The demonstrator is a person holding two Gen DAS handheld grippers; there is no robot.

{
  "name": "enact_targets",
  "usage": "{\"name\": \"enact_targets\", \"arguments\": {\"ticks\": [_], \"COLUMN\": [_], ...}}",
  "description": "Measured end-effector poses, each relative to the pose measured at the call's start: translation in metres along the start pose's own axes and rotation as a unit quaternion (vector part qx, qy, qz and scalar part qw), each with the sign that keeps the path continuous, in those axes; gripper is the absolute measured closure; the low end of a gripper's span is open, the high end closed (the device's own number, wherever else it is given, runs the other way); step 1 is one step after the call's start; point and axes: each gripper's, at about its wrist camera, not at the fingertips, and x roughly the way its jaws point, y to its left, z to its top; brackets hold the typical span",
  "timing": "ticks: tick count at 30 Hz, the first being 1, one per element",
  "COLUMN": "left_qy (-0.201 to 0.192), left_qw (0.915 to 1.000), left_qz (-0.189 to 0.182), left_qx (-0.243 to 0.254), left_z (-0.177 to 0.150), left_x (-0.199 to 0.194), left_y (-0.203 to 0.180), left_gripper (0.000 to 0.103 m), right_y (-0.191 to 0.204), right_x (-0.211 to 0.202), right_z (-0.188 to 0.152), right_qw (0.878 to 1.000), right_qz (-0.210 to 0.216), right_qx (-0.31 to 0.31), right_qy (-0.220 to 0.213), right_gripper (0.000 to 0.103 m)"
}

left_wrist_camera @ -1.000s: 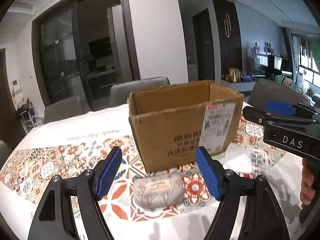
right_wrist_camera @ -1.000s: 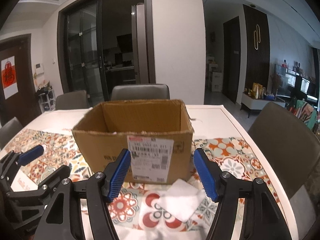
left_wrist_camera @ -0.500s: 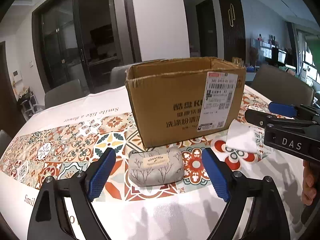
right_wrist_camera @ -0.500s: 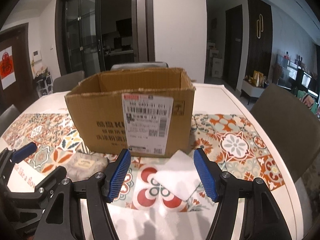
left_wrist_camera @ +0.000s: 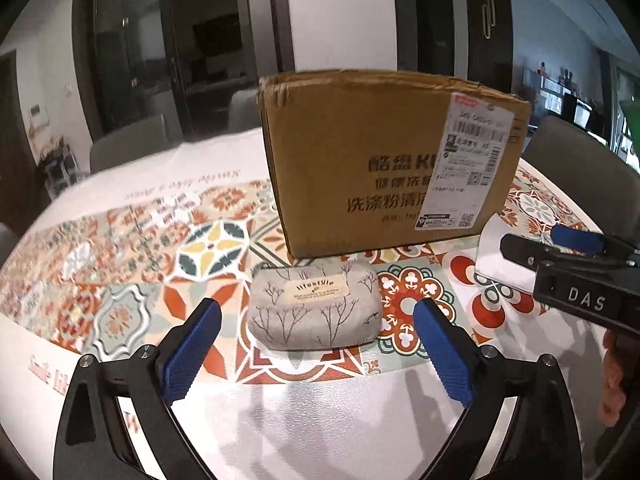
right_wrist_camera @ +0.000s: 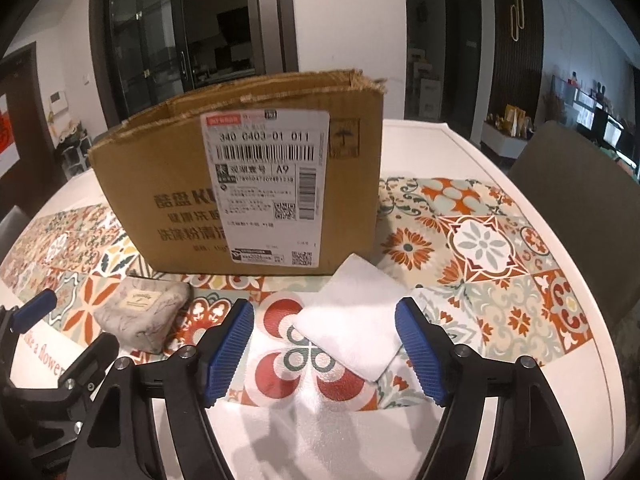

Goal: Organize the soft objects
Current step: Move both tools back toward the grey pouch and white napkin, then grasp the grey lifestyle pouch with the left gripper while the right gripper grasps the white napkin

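Lying on the surface (left_wrist_camera: 312,432), the pouch (left_wrist_camera: 314,310) sits just ahead of the left tool (left_wrist_camera: 316,344), whose jaws have just been opening wide, nothing gripped. The cloth (right_wrist_camera: 354,316) lies between the right tool's (right_wrist_camera: 324,346) opening jaws, untouched.

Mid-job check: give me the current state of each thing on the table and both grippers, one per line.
cardboard box: upright on the tablecloth, top open, contents hidden.
grey pouch: lying on the tablecloth before the box, ungripped.
white folded cloth: flat on the tablecloth, ungripped.
left gripper: open, jaws just widened, either side of the pouch.
right gripper: open, jaws just widened, either side of the cloth.
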Motion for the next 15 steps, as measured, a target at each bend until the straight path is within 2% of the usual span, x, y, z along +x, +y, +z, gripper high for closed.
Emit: {"name": "enact_targets", "arguments": {"ticks": [6, 15], "left_qy": [0.032, 0.057], "left_qw": [0.9994, 0.9983], "left_qz": [-0.011, -0.006], "left_qx": [-0.010, -0.007], "left_z": [-0.001, -0.002], "left_x": [0.021, 0.042], "left_y": [0.002, 0.002], "left_gripper": [0.005, 0.005], "right_y": [-0.002, -0.011], "right_x": [0.019, 0.043], "right_z": [0.000, -0.003], "right_qw": [1.000, 0.998], "right_qz": [-0.009, -0.033], "right_qx": [0.009, 0.029], "right_qy": [0.022, 0.041], "right_gripper": [0.029, 0.029]}}
